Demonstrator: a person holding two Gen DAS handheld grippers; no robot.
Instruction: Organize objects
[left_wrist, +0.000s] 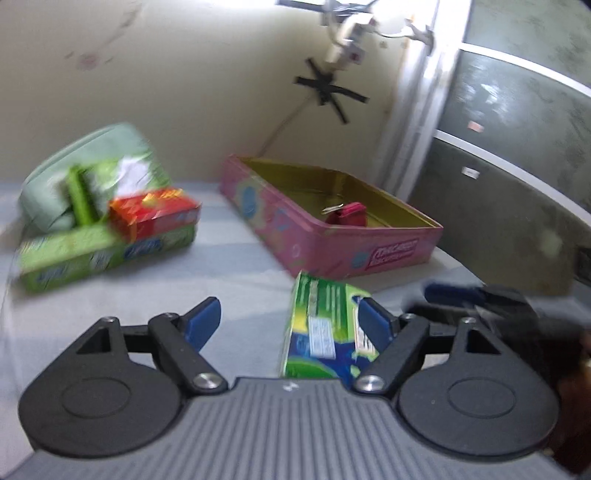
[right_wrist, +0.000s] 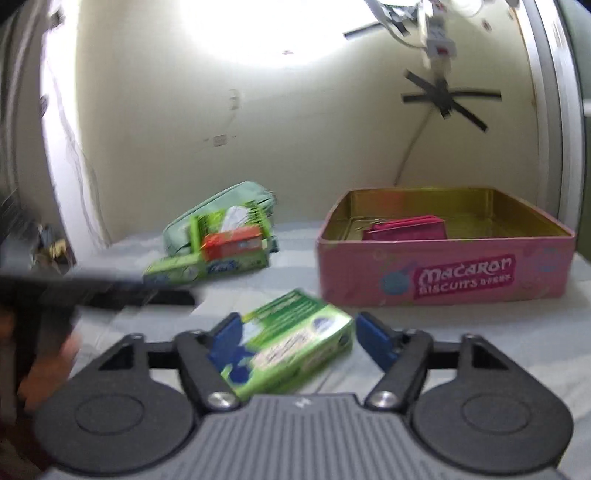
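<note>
My right gripper (right_wrist: 293, 338) jaws released around green cardboard box (right_wrist: 291, 339) on grey sheet (right_wrist: 258, 280); left gripper (left_wrist: 291, 321) jaws released.

My left gripper (left_wrist: 290, 325) has matte black linkage arms, blue pads (left_wrist: 201, 323) at the tips, silver screws at the pivots, round black discs either side and a ribbed grey housing behind the claw. My right gripper (right_wrist: 295, 338) is built the same, with blue pads (right_wrist: 373, 339).

Striped bedsheet (right_wrist: 461, 332), pink tin (right_wrist: 443, 273), green box (right_wrist: 295, 339), pale green pouch (right_wrist: 207, 218), long green box (right_wrist: 207, 267)
</note>
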